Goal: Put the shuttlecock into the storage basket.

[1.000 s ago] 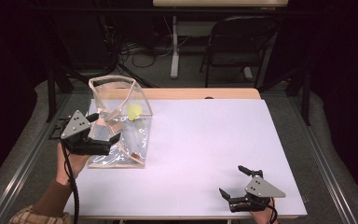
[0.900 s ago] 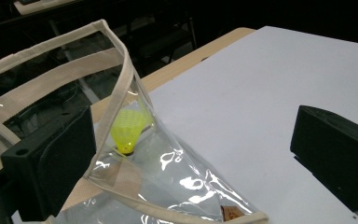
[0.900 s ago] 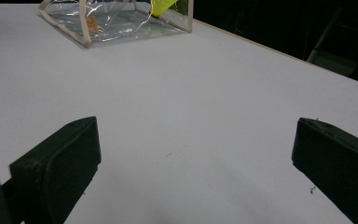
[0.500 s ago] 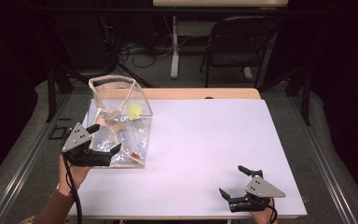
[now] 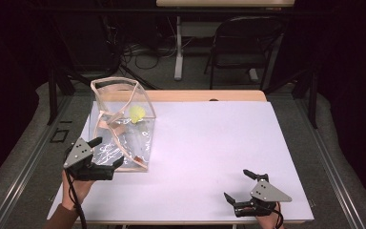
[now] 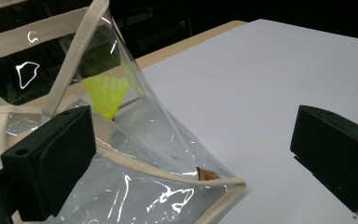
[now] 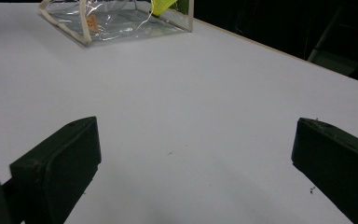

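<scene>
The clear bag looks light and floppy, best taken at its stiffer cream edge just beside the left gripper, whose jaws stand apart, as do those of the right gripper.

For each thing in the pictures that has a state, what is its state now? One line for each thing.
Clear bag: standing on the table, mouth open at the top.
Yellow shuttlecock: inside the bag, cone pointing up.
Left gripper: open, jaws at the bag's near corner, holding nothing.
Right gripper: open, empty, low over the white table.
</scene>
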The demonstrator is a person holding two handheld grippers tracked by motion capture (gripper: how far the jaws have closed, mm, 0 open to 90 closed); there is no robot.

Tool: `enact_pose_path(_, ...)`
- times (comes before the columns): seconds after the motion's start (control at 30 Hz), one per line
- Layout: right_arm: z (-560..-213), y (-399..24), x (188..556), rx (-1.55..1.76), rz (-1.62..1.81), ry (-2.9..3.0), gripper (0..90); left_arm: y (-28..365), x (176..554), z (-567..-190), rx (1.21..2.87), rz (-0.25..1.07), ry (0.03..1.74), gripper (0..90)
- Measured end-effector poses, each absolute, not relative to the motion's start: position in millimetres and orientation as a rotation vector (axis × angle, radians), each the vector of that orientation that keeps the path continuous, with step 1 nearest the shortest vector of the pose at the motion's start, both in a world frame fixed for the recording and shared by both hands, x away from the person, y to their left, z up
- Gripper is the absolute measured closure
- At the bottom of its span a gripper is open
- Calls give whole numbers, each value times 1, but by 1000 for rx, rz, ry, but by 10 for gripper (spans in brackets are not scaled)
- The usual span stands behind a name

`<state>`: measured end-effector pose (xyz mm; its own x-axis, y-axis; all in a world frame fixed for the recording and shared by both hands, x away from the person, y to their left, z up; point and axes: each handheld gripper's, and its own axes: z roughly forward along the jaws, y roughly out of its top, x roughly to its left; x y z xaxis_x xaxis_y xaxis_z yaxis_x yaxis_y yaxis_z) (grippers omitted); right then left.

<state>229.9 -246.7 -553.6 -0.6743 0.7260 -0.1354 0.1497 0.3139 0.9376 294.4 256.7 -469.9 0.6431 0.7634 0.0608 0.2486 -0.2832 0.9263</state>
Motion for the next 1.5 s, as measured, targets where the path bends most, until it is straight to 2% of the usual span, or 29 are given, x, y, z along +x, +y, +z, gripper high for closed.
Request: enact_pose_path(1.5, -555, -246, 230, 773, 1362, 2041, 9, 254, 257, -545, 1819, 552, 796, 0)
